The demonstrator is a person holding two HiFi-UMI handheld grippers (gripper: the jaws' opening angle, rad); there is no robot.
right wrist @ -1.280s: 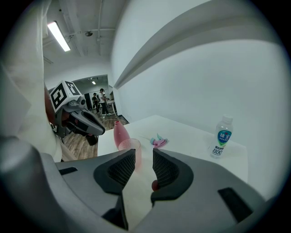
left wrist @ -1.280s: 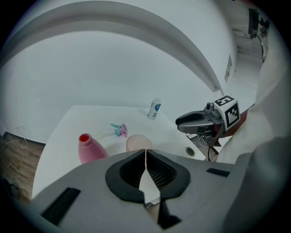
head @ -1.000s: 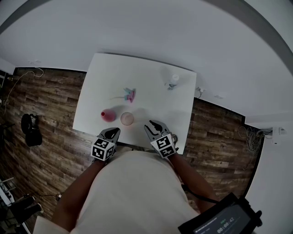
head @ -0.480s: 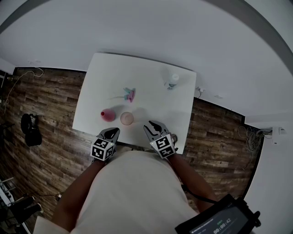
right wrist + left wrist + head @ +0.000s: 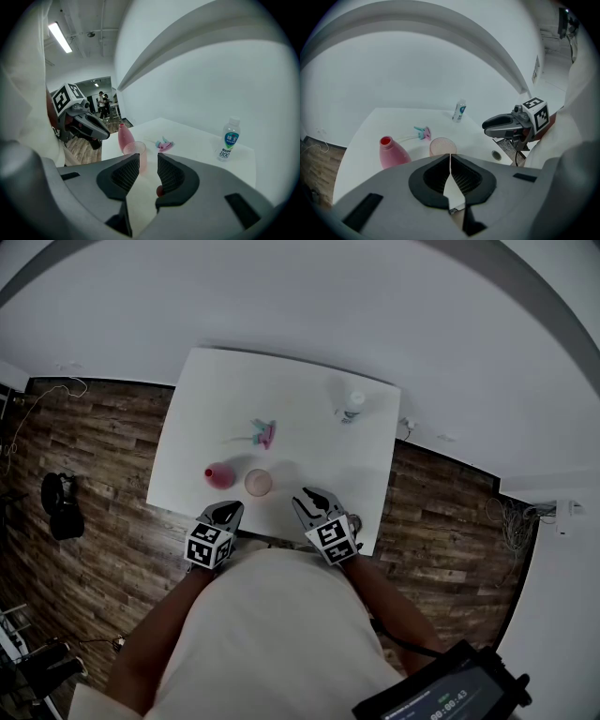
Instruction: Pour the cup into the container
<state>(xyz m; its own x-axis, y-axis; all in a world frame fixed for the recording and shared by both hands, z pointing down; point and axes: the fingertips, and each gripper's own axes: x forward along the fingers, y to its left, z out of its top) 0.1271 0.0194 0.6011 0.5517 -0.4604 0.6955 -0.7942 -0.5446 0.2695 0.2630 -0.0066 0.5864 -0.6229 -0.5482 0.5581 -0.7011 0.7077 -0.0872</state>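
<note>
The left gripper (image 5: 450, 157) is clenched on nothing, its two jaws meeting in a thin seam down the middle of its own view. The right gripper (image 5: 148, 159) is also empty: its ribbed pads stand a little apart, and only bare tabletop shows in the narrow gap. In the head view both are held low at the near edge of the white table (image 5: 309, 409), close in front of the person's body, each pointing down and away over the top. The cup (image 5: 259, 483) stands upright on the table just beyond the two sets of fingertips and between them, touched by neither. It sits slightly nearer the left gripper. In the left gripper view it rises right above the closed jaw tips. In the right gripper view it shows just left of the gap, behind the left jaw. It is a pale, pinkish, see-through cup, and what it holds I cannot tell. Just beside it, on the left gripper's side, stands the pink bottle (image 5: 221, 476), upright, with its mouth uncapped. Farther out, past the cup, a pink and teal spray head (image 5: 265, 434) lies on its side with its thin tube trailing left. A small water bottle (image 5: 352, 405) stands near the far right corner, well apart from the rest.
</note>
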